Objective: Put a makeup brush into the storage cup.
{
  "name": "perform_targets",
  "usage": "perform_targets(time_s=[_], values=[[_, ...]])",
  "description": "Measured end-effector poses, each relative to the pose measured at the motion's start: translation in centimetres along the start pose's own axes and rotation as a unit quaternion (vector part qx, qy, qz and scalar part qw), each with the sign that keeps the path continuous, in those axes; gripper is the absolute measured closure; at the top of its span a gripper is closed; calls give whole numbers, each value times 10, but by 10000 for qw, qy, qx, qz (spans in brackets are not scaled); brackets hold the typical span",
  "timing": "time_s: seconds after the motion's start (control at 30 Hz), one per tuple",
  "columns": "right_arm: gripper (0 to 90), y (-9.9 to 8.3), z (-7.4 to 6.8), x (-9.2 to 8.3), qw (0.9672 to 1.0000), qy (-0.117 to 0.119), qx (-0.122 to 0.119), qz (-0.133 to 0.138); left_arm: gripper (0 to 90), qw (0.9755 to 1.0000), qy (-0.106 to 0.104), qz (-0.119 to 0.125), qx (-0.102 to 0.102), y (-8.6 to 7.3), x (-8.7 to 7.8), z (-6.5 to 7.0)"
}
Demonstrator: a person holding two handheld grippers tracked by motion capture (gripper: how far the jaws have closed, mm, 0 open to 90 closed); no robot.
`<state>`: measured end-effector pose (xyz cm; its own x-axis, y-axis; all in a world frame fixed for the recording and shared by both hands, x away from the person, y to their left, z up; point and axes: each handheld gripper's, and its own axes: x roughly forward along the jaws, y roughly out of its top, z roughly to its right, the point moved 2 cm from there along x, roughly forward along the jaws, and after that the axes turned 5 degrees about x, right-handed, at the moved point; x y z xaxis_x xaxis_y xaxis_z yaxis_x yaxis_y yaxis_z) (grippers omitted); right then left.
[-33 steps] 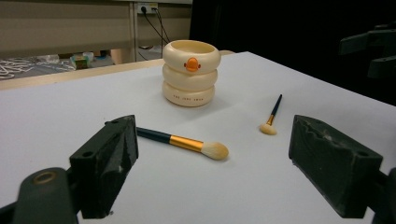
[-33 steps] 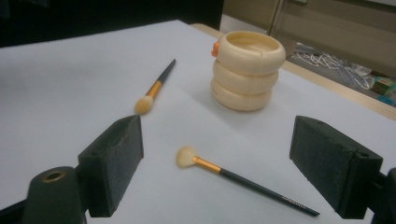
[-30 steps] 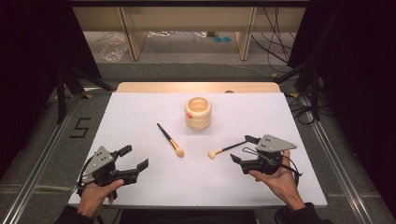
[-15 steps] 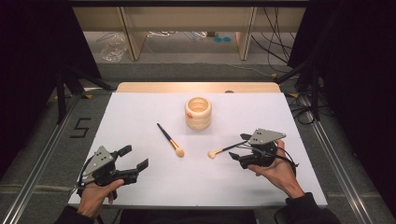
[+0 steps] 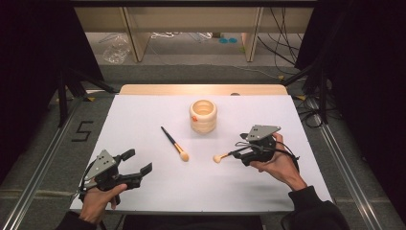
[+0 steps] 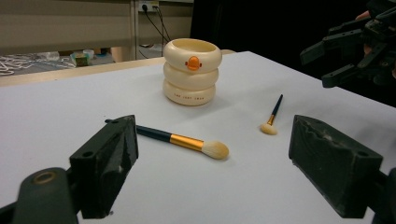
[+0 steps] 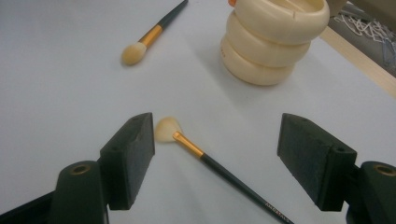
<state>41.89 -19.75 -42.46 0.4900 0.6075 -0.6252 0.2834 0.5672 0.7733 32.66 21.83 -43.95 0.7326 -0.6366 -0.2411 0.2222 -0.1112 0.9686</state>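
Since a second ago, my right gripper [image 5: 239,151] is reaching further forward, jaws gaping over the small brush [image 7: 205,156] lying on the white table [image 5: 143,115]. Left gripper [image 5: 136,165] is resting near the front edge, wide open, gripping nothing.

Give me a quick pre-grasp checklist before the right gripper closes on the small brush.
1. Right gripper open: ok, jaws spread wide.
2. Small brush between the jaws: ok, its handle lies on the table in the gap, touching neither jaw.
3. Cream holder out of the way: ok, upright and apart from the gripper.
4. Large brush clear of the grasp: ok, lying apart, nearer the left side.
5. Left gripper not interfering: ok, open, near the table's front left.
6. Jaws low enough to catch the thin handle: cannot tell.
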Motion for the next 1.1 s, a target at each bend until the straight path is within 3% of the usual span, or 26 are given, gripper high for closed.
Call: perform_targets(time_s=[0.4,0.8,1.1], values=[[288,-1,6,5,9999,-39,76,-127,154,10000,-60,20,-17,1,4,5],[294,0,6,10,9998,-42,-29,-191,155,9997,-143,103,-143,3,9,13],[307,0,6,16,9993,-25,-132,-341,155,9998,-181,49,-11,3,15,19]])
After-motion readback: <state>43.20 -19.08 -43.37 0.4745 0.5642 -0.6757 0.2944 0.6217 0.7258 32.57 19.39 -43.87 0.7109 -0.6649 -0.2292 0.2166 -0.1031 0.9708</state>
